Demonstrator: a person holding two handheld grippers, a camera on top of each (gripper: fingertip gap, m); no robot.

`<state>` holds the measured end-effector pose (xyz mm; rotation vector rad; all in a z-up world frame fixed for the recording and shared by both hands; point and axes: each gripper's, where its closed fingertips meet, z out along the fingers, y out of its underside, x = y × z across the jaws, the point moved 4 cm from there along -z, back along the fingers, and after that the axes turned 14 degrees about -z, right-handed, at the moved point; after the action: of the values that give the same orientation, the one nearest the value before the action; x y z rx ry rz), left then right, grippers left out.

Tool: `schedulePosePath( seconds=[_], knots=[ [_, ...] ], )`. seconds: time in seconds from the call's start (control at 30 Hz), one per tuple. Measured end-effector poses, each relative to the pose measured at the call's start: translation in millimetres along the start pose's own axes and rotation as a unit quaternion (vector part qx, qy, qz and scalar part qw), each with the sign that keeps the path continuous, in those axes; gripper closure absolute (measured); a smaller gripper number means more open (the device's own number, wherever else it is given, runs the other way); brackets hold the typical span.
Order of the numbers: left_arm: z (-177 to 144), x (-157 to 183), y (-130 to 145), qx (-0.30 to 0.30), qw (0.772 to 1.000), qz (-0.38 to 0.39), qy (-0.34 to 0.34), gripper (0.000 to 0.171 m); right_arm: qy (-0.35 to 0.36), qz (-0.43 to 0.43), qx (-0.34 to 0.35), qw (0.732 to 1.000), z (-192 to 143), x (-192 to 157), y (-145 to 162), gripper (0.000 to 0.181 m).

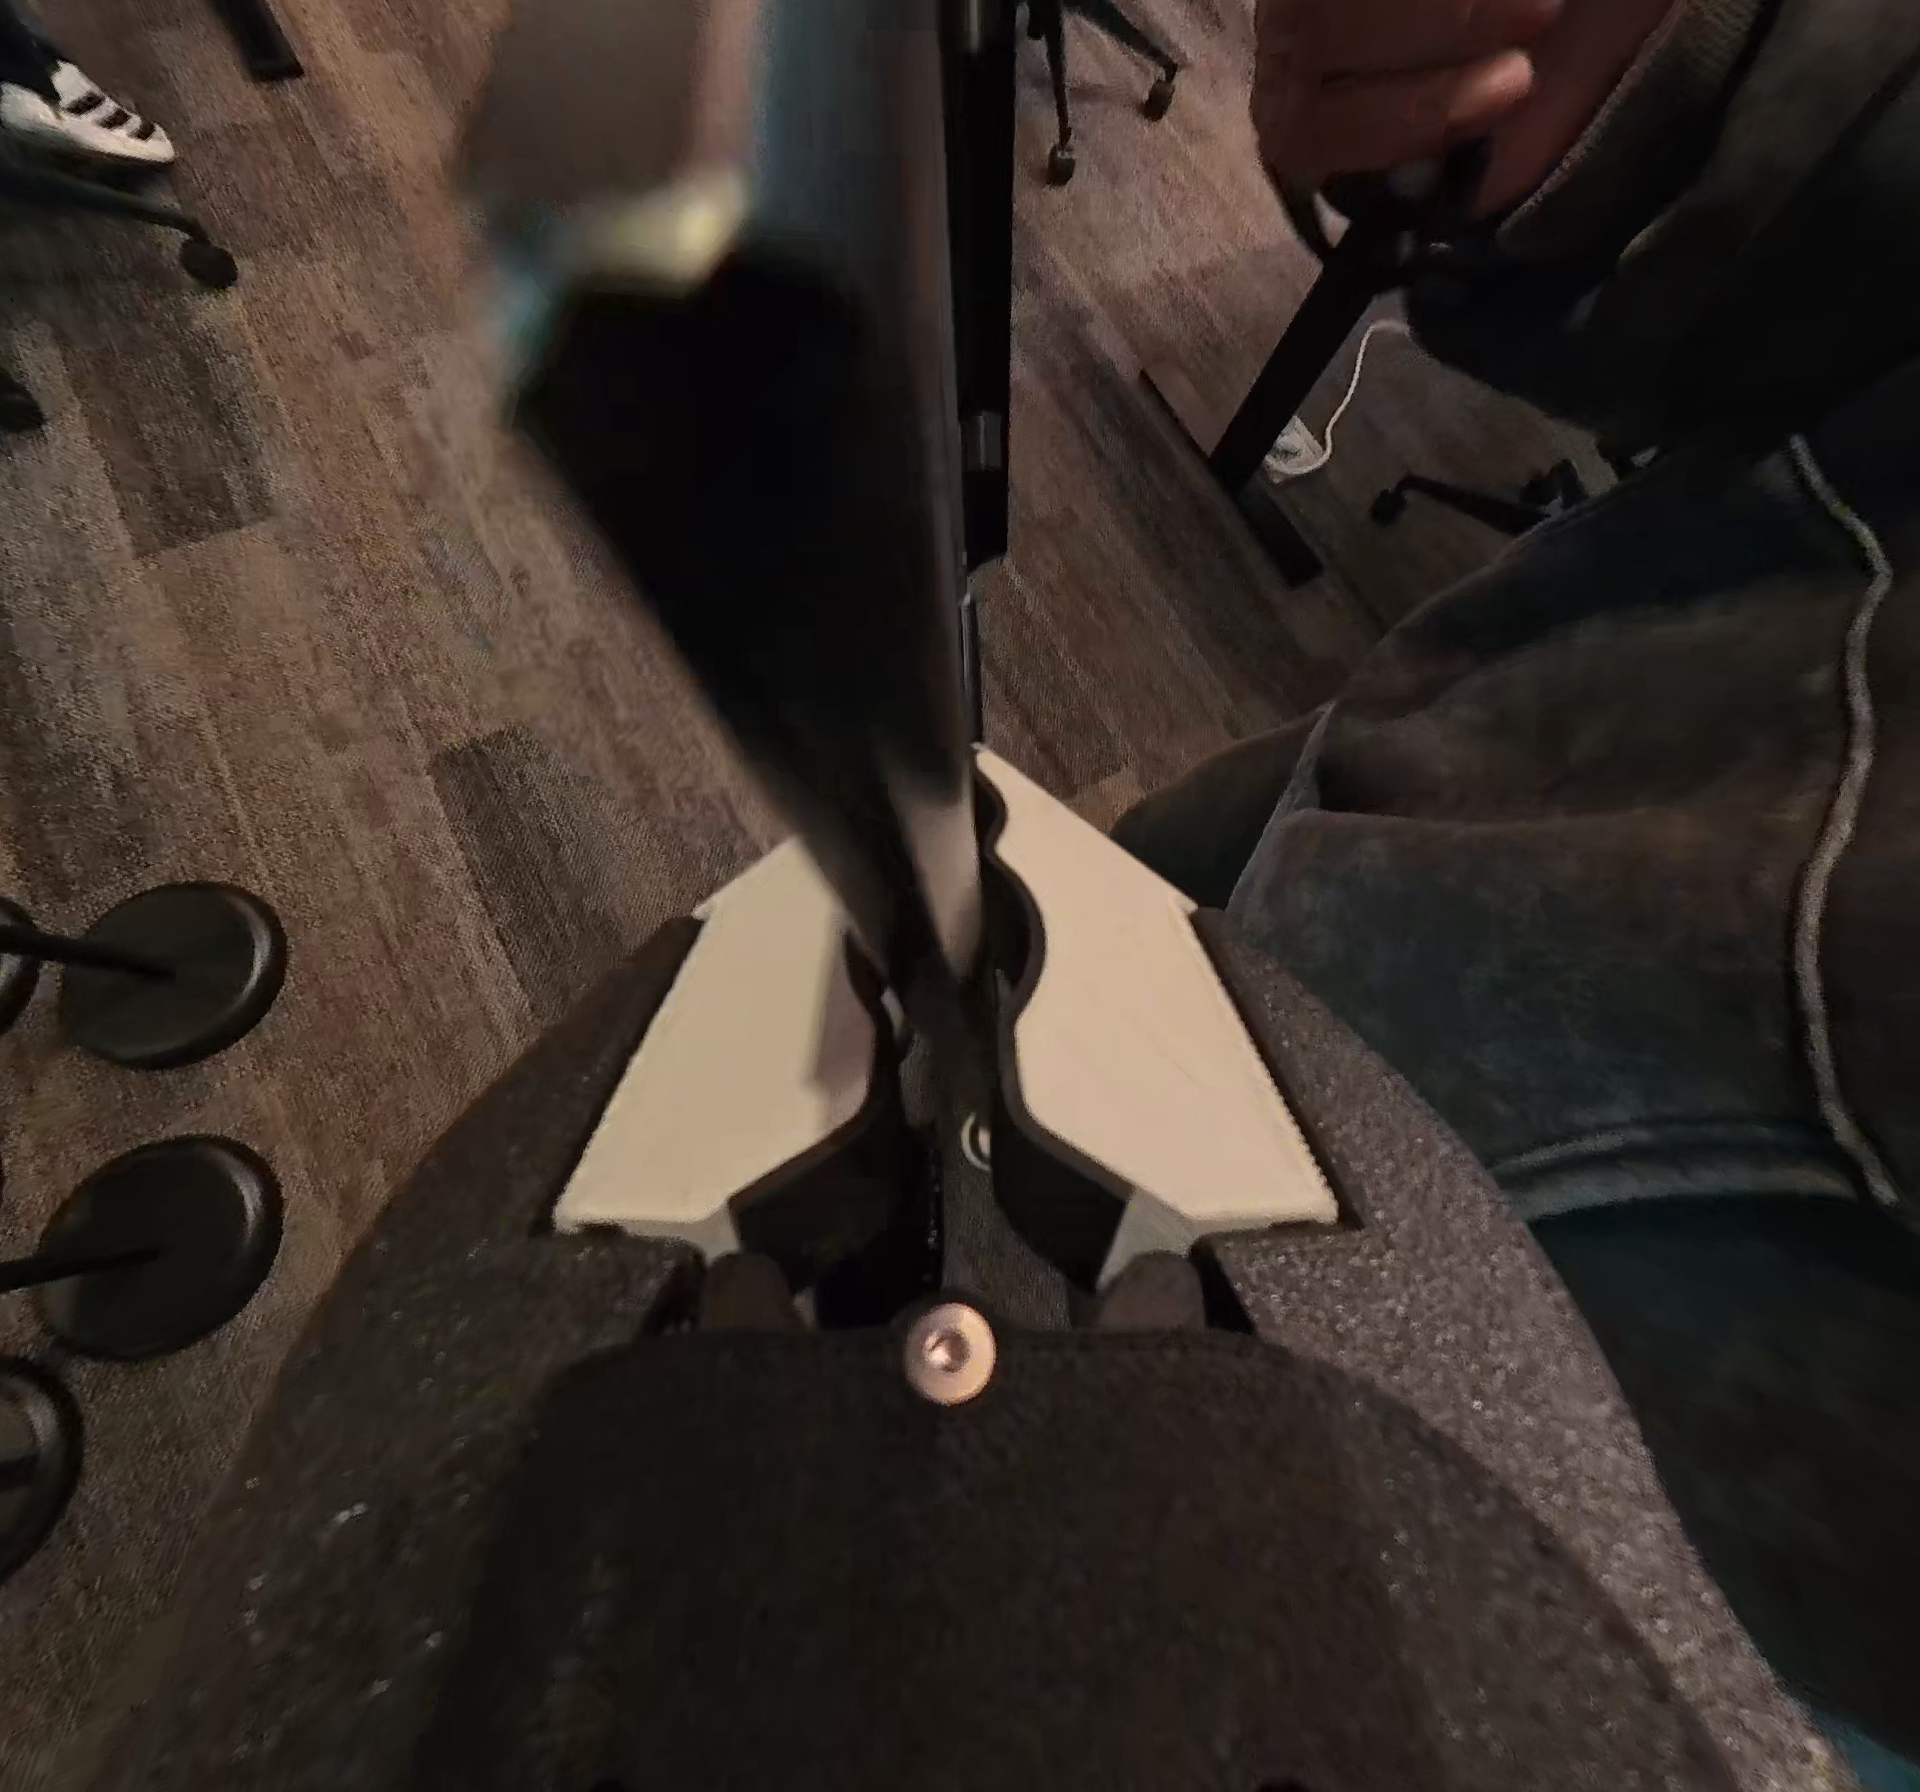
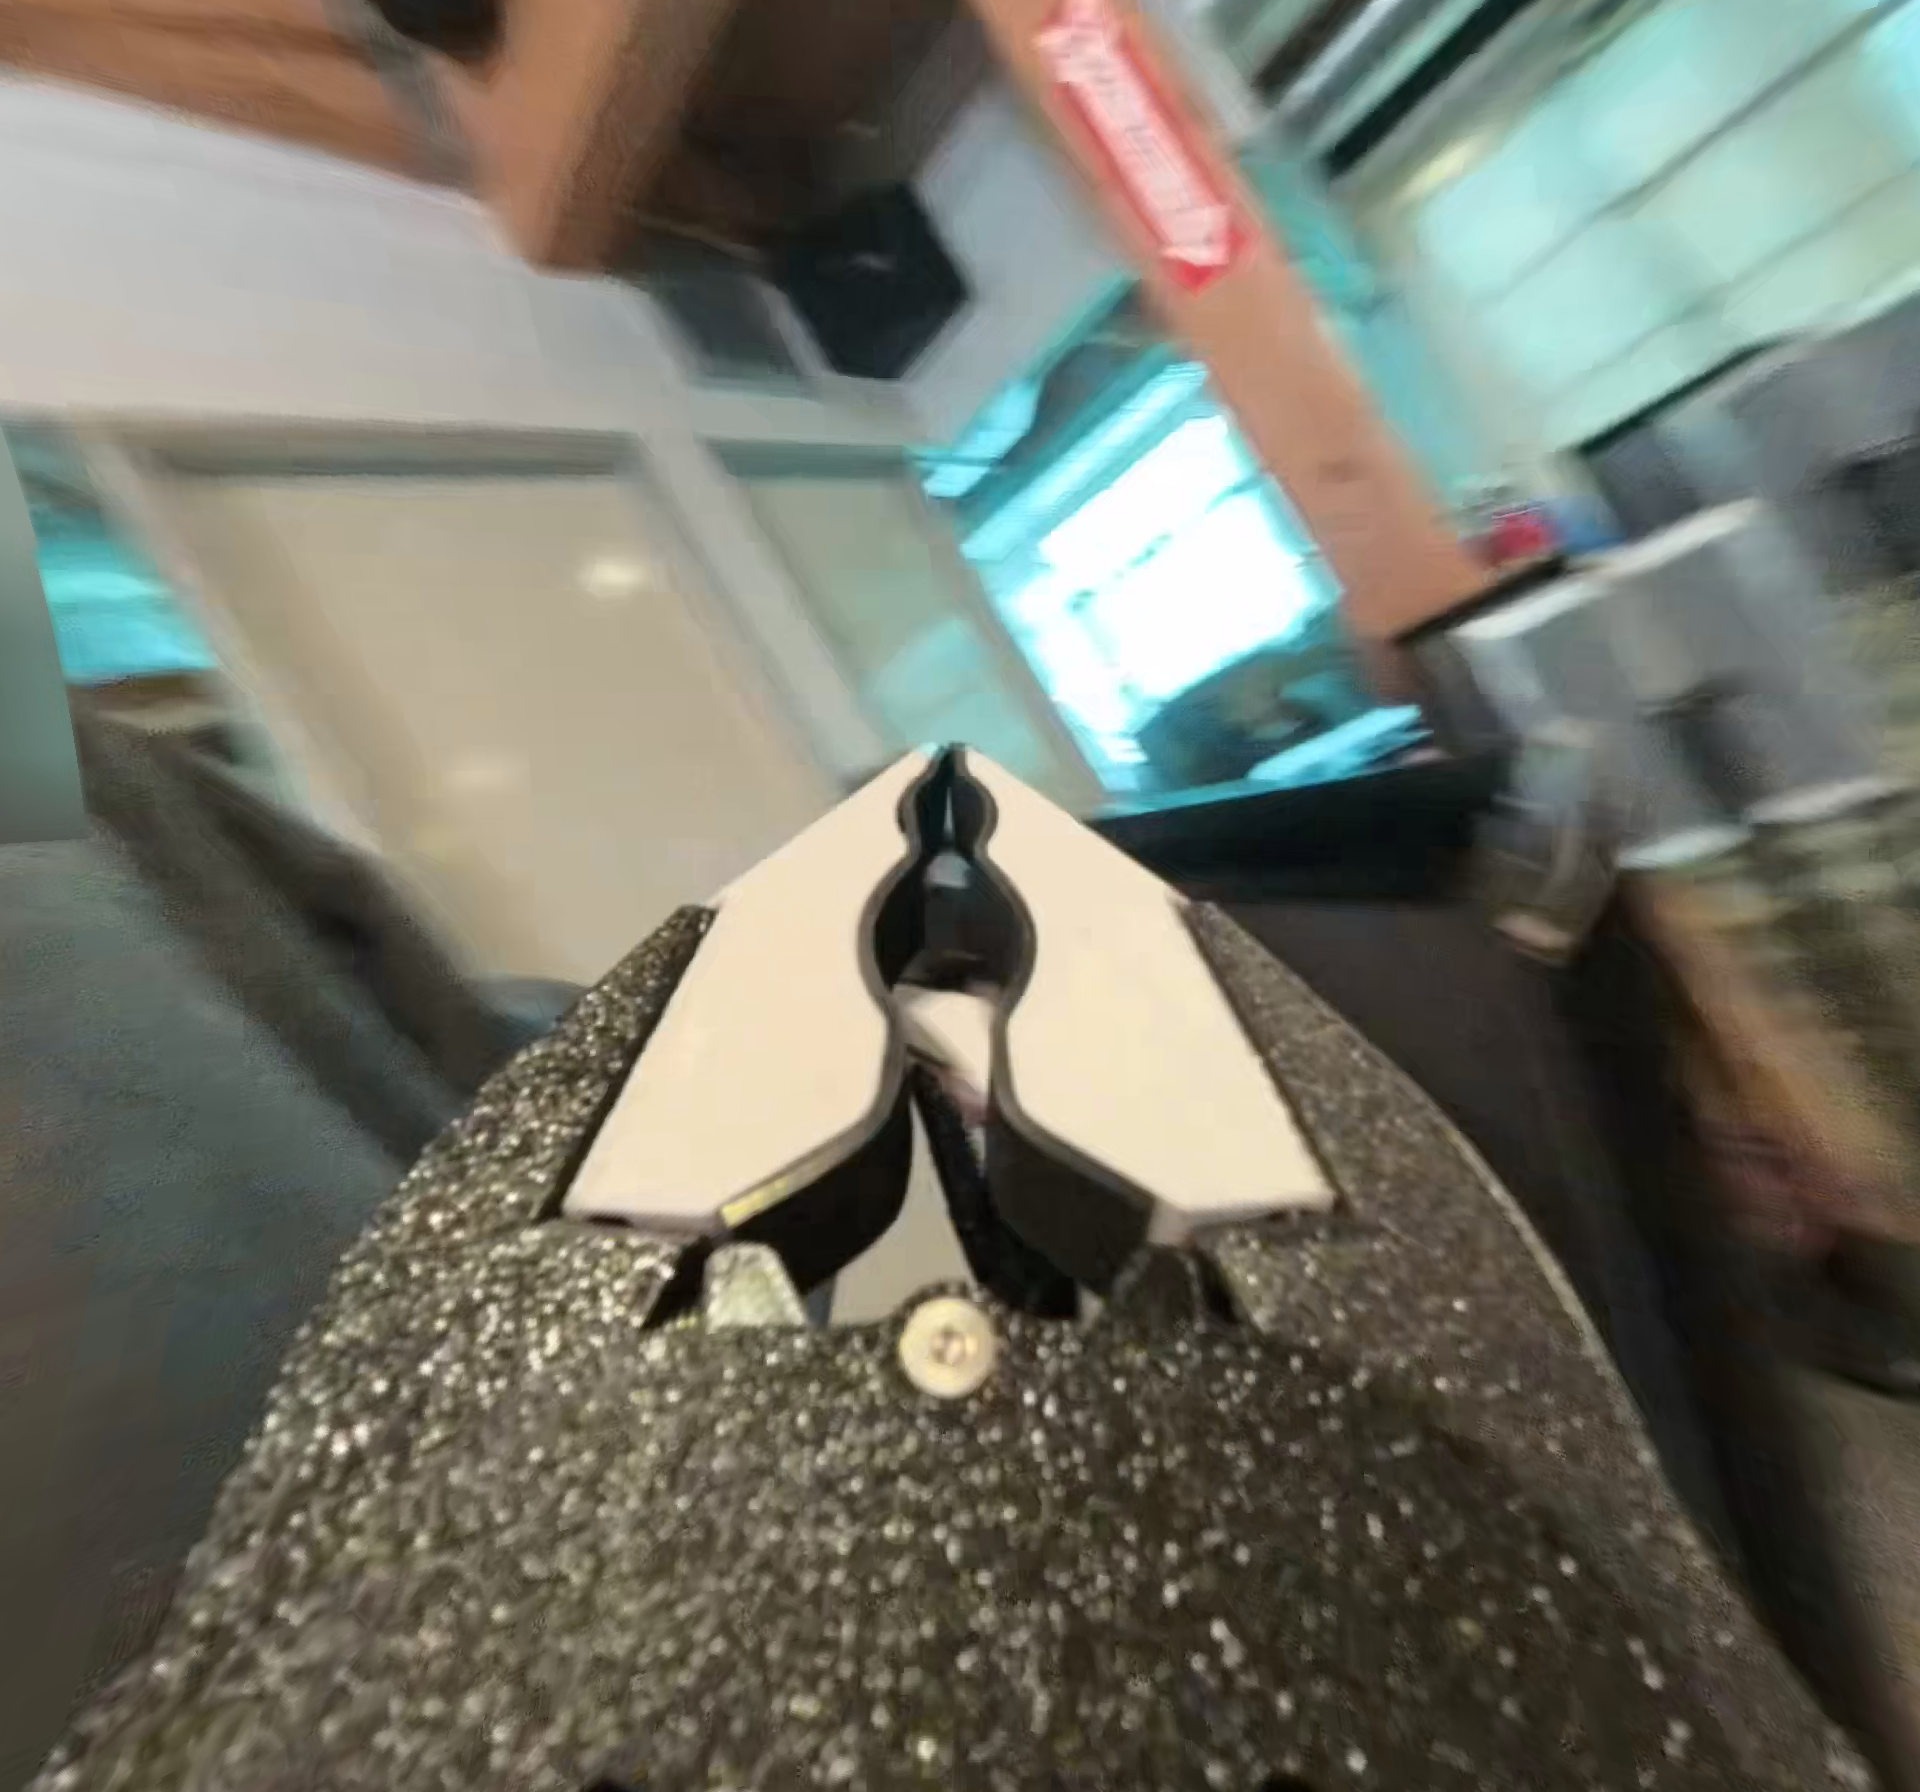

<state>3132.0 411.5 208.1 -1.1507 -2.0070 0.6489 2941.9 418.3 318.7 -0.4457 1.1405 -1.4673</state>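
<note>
Patterned grey-brown carpet floor (image 1: 312,599) fills frame left. Thin dark flat panel (image 1: 883,495), blurred, runs up-centre, its lower edge clamped in left hand-held gripper (image 1: 951,869). Right hand-held gripper (image 2: 948,763): tips together, nothing held; surroundings blurred.

The left claw (image 1: 940,869) has smooth matt cream plastic fingers (image 1: 1132,1015) set in a rough, grainy black body with a shiny metal screw (image 1: 948,1353), and it is clamped on a thin dark panel (image 1: 894,516) with a smooth, slightly glossy face. At nine o'clock lies coarse, matt woven carpet (image 1: 312,599); at three o'clock, soft dark cloth (image 1: 1558,859). The right claw (image 2: 948,768), tips together, shows the same matt plastic and speckled, gritty black shell.
</note>
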Motion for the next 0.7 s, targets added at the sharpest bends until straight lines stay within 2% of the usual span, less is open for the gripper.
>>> schedulePosePath(
  seconds=[0.03, 0.07, 0.1, 0.17, 0.23, 0.3, 0.33, 0.37, 0.43, 0.53, 0.6, 0.67, 0.7],
  knots=[
    [4, 3, -4, -0.001, 1.0, 0.004, -0.001, 0.168, -0.035, 0.015, -0.012, 0.999, 11, -9, -3, 0.181],
    [8, 6, -8, -0.003, 1.0, 0.01, -0.001, 0.168, -0.02, -0.018, -0.075, 0.997, 21, -10, 3, 0.181],
    [11, 8, -11, -0.004, 1.0, 0.013, -0.001, 0.169, 0.012, -0.062, -0.116, 0.991, 24, -8, 3, 0.181],
    [12, 8, -14, 0.002, 1.0, 0.011, -0.007, 0.169, 0.091, -0.114, -0.092, 0.985, 10, 1, -19, 0.178],
    [9, 7, -15, 0.02, 1.0, 0.0, -0.012, 0.169, 0.178, -0.175, -0.13, 0.959, -11, 16, -26, 0.17],
    [6, 5, -16, 0.055, 0.998, -0.015, -0.008, 0.169, 0.213, -0.163, -0.205, 0.941, -23, 25, -14, 0.156],
    [6, 6, -17, 0.076, 0.997, -0.027, -0.002, 0.168, 0.213, -0.144, -0.229, 0.939, -22, 25, -5, 0.137],
    [5, 6, -16, 0.096, 0.995, -0.039, 0.007, 0.168, 0.225, -0.144, -0.251, 0.93, -20, 26, 4, 0.126],
    [4, 9, -16, 0.132, 0.989, -0.056, 0.018, 0.167, 0.271, -0.183, -0.281, 0.902, -17, 30, 13, 0.123],
    [0, 7, -15, 0.165, 0.983, -0.078, 0.007, 0.167, 0.275, -0.196, -0.271, 0.902, -9, 20, 16, 0.123],
    [-2, 8, -13, 0.167, 0.982, -0.091, -0.004, 0.167, 0.293, -0.3, -0.288, 0.861, -9, 15, 6, 0.118],
    [-5, 10, -9, 0.164, 0.981, -0.102, -0.006, 0.167, 0.285, -0.413, -0.338, 0.796, -5, 13, -2, 0.113],
    [-5, 12, -8, 0.165, 0.981, -0.107, -0.003, 0.167, 0.284, -0.472, -0.359, 0.753, -3, 16, -5, 0.112]
  ],
)
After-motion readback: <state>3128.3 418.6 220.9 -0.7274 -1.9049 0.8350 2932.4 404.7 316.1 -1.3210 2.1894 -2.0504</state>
